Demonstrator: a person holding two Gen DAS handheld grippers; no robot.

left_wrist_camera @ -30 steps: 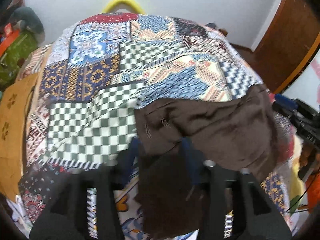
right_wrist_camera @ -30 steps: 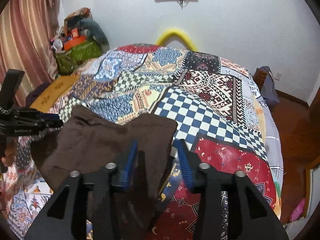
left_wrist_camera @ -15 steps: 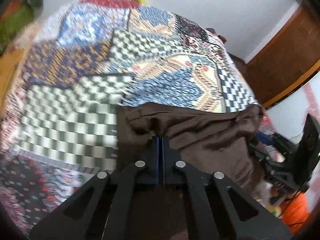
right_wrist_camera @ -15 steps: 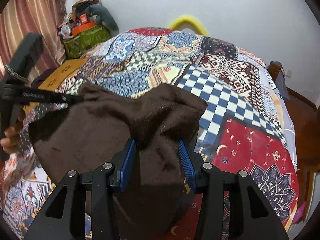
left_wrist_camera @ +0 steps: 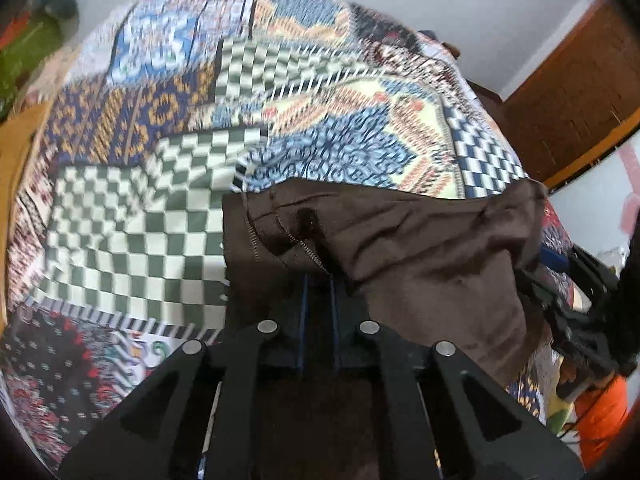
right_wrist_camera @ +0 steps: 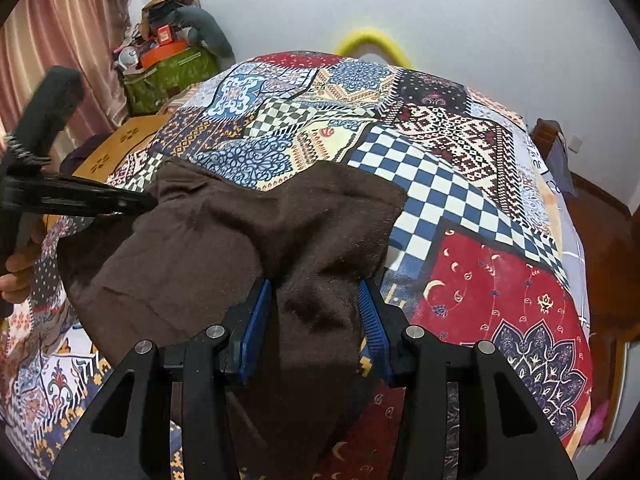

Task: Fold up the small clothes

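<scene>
Your left claw is pinched nearly closed on the near edge of a dark brown garment; its jaws have just parted a touch after clamping, with the cloth between them. From that claw the garment spreads toward 2 o'clock, its stitched hem at 12 o'clock, over a patchwork bedspread on the bed. In the right wrist view, your left claw meets the garment's corner at 9 o'clock. Your right claw holds a bunched fold of the same brown cloth between its blue pads, jaws partly apart and pressing both sides. The rest of the cloth fans out from 10 to 1 o'clock across the bedspread.
</scene>
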